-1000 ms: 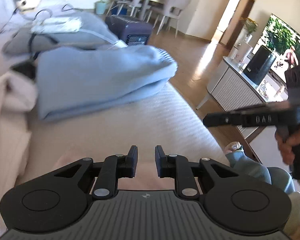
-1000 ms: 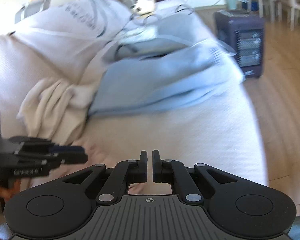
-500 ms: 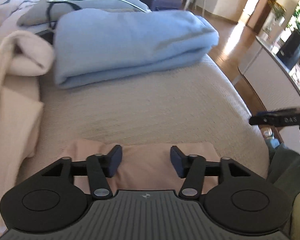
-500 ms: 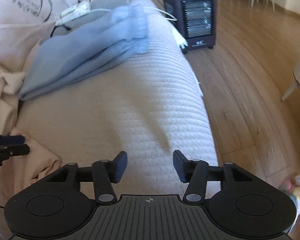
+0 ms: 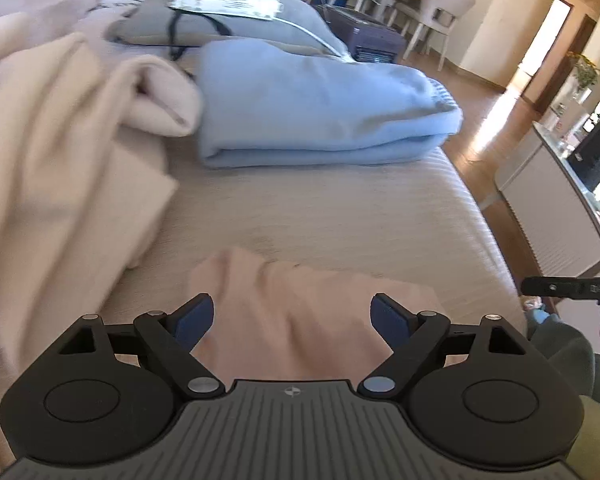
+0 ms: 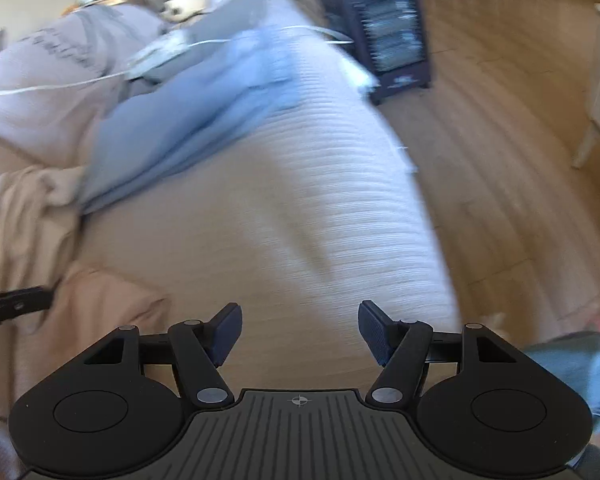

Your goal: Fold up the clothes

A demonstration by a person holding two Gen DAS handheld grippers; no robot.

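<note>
At the sofa's front edge: small pink soft cloth garment, limp, light.
Left gripper: spread, empty.
Right gripper: spread, empty.
Hold: garment's corners.

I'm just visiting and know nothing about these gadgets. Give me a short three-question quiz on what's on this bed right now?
1. True or false: the left gripper has its fingers closed on the pink garment.
2. What colour is the folded blanket farther up the bed?
3. The right gripper is: A) open, holding nothing; B) clamped on the blanket; C) out of view.

Key: 1 false, it is open above the garment; 2 light blue; 3 A.
</note>
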